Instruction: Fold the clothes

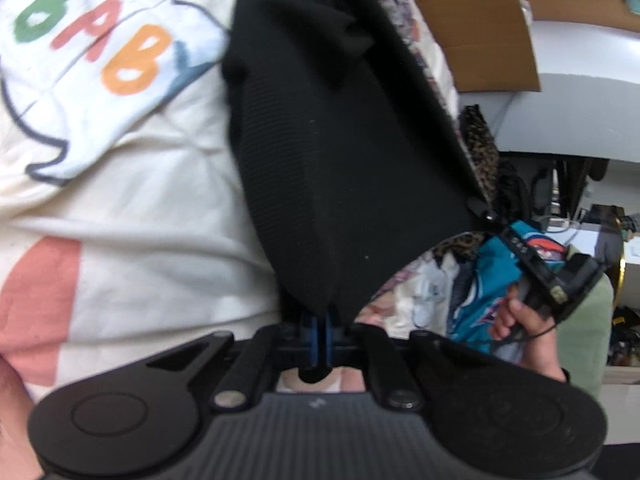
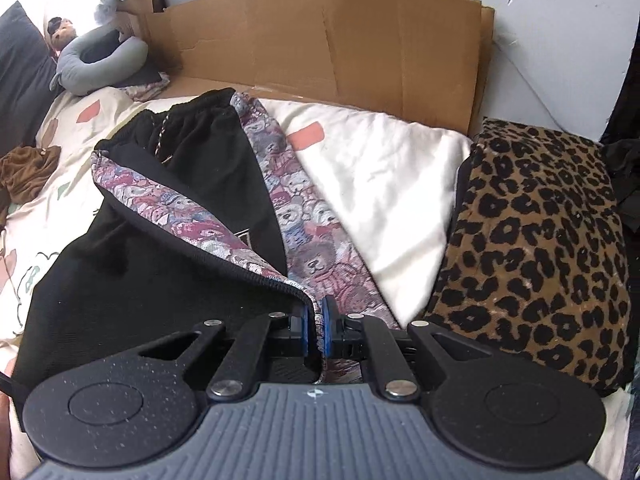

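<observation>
Left gripper (image 1: 319, 322): blue pads pinched together on a black corner of the black knit garment with teddy-bear tapestry side panels (image 1: 340, 152), the cloth bunched between them. Right gripper (image 2: 315, 330): pads clamped on the tapestry hem of the same garment (image 2: 168, 280), black ribbed edge folding over just left of the pads. In the left wrist view the right gripper shows at the garment's far lower corner, a hand (image 1: 524, 320) wrapped around its handle. Garment lies spread across the cream bedspread with pink patches and a "BABY" cloud print (image 2: 376, 184), gathered waistband and drawcord at the far end, nearest the flattened brown cardboard sheet (image 2: 340, 48) propped behind the bedspread. Leopard-print folded fabric (image 2: 536, 240) sits on the bedspread's right edge, near the garment but apart from it. Grey neck pillow (image 2: 100, 60) at the bedspread's far left corner; crumpled brown cloth (image 2: 28, 172) on its left side. Teal printed clothing (image 1: 488, 280) just beyond the garment's lower corner, left wrist view.
</observation>
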{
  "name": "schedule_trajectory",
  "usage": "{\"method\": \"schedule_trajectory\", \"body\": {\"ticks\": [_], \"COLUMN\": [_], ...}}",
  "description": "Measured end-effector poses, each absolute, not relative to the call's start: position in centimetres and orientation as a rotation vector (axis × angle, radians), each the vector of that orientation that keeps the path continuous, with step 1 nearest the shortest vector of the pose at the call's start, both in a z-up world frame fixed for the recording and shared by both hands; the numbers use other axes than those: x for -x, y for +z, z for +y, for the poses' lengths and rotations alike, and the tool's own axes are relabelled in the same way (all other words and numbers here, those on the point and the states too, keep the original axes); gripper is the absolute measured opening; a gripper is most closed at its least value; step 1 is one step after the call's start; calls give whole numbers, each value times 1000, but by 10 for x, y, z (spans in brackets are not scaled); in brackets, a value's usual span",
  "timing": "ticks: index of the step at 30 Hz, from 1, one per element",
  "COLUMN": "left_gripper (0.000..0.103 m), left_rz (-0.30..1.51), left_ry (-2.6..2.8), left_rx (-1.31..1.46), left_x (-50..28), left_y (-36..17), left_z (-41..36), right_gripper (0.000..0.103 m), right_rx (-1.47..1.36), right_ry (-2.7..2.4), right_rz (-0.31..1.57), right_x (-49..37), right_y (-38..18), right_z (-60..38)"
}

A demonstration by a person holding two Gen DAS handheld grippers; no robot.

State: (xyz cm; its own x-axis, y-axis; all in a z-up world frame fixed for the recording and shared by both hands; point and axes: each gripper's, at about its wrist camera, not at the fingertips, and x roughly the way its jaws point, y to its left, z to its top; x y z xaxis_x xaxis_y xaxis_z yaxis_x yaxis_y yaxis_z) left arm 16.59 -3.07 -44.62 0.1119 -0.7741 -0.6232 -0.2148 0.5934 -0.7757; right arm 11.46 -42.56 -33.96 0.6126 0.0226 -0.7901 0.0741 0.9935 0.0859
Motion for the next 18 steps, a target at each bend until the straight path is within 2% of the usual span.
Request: {"method": "schedule_trajectory", "body": {"ticks": [18], "left_gripper": [3], "left_rz": [1484], "left_ry": [-568], "left_rx": [834], "left_x": [-175], "left_y": [-462], "left_z": [-75], "right_gripper": [6], "right_rx": [-301], "right_ry": [-116], "right_rz": [984], "right_x": [-106], "right_y": [-367], "right_z": [-484]}}
